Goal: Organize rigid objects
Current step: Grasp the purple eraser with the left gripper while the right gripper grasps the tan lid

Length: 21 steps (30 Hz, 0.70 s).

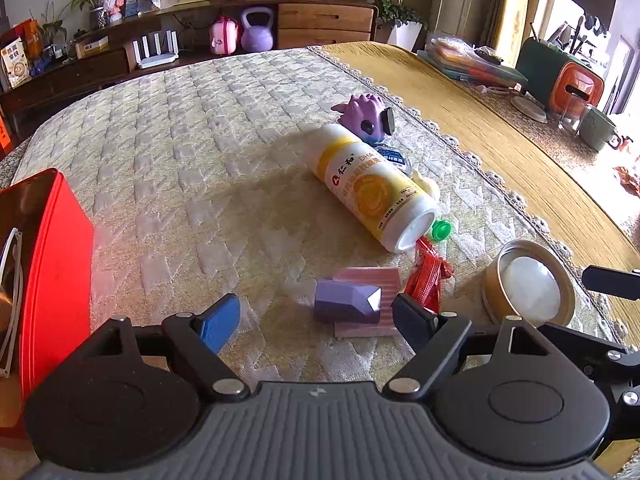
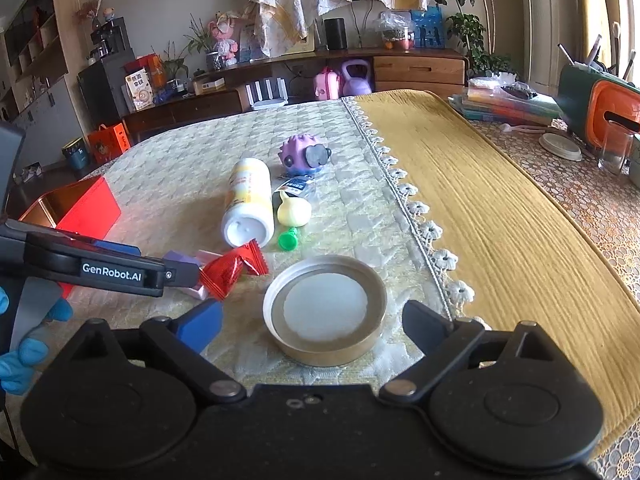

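Observation:
My left gripper [image 1: 316, 316] is open and low over the quilted cloth. A purple block [image 1: 346, 300] lies on a pink card [image 1: 372, 280] between its blue and black fingers, and neither pad presses on it. My right gripper [image 2: 314, 328] is open around a gold round lid [image 2: 326, 312] with a white liner, its pads clear of the rim. A red candy wrapper [image 2: 232, 272] lies between the block and the lid. Further back lie a white and yellow bottle [image 1: 372, 184] on its side, a green cap [image 1: 440, 230] and a purple spiky toy [image 1: 368, 114].
An open red box [image 1: 56, 248] stands at the left edge of the table. A pale yellow squeeze toy [image 2: 294, 210] and a blue-labelled packet [image 2: 298, 186] lie beside the bottle. A yellow runner [image 2: 480, 200] covers the right side, with books [image 2: 508, 106] and a glass [image 2: 616, 152] beyond.

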Motion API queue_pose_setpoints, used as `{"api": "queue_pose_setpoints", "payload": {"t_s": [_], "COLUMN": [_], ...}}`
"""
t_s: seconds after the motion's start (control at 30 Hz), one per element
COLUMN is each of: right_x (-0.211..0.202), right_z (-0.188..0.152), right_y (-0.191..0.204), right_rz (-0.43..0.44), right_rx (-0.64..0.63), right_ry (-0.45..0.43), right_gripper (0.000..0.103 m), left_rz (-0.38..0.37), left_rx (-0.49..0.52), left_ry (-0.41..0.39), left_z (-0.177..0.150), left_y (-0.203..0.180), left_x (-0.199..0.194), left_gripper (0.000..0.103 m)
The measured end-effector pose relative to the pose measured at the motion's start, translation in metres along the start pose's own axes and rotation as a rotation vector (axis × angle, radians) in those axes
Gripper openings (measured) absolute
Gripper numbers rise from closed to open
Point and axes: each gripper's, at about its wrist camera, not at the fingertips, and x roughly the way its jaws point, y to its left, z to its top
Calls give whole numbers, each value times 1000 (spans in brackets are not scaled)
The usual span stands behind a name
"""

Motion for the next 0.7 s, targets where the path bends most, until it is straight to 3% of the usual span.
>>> {"api": "queue_pose_setpoints", "payload": {"t_s": [0.17,0.27,0.53,0.6,0.7], "right_x": [9,12,20,21,22], "right_z": [1,2,1,1,2], "right_y": [0,0,-2,-2,-3], "right_rz": [0,-4,-37,-47,-40], "right_rx": [-3,-1,-1,-3,-1], "right_ry": [11,12,24,25,27], "right_gripper": [90,89,83,82,78], "left_rz": [-6,-17,-35,-39,-37], "left_rx": [-10,1,26,32,37], "left_ry": [4,-5,-22,-26,-31], "left_z": [0,0,1,1,2], "left_y": [5,4,-1,-2,-3], "left_x": [6,7,6,5,5], "left_gripper": [83,76,51,41,36]}}
